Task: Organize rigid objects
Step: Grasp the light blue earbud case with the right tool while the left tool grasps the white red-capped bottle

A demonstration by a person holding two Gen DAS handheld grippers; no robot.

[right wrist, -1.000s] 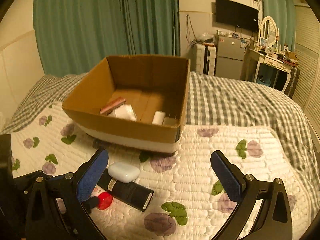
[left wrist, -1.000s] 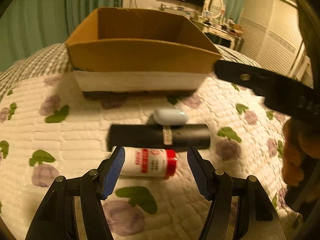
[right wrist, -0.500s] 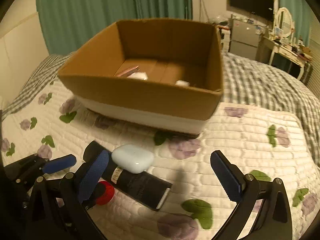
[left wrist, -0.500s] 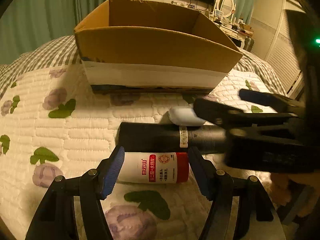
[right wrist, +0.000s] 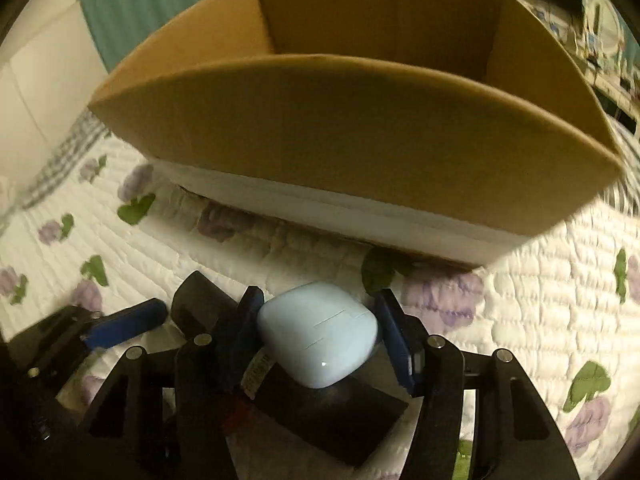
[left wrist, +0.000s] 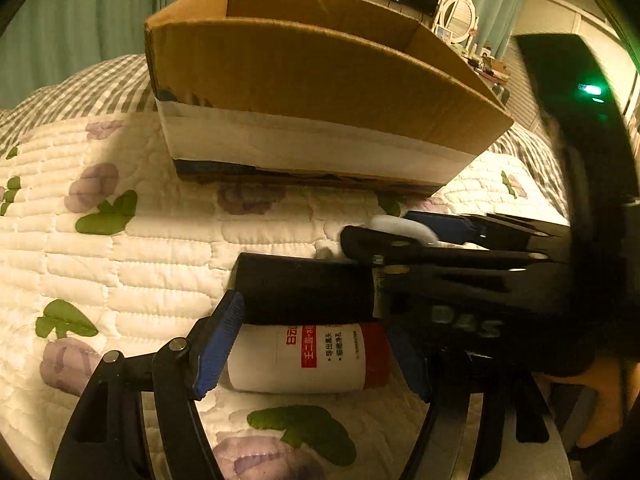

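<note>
Both grippers have closed in since the earlier frames: left gripper [left wrist: 316, 344] onto the bottle, right gripper [right wrist: 320, 330] onto the case.

Left wrist view: spread blue pads flank, unclenched, the white cylindrical plastic bottle with red cap [left wrist: 308, 358] at 6 o'clock; matte black cylindrical tube [left wrist: 304, 294] touching above; brown corrugated cardboard box [left wrist: 320, 80] at 12. Close squarely on the smooth barrel.
Right wrist view: pads hug the glossy pale-blue rounded earbud case [right wrist: 320, 334], contact uncertain, resting on the tube at 6 o'clock; quilted floral bedspread [right wrist: 540, 280] beneath. Grip mid-body; slippery shell.
</note>
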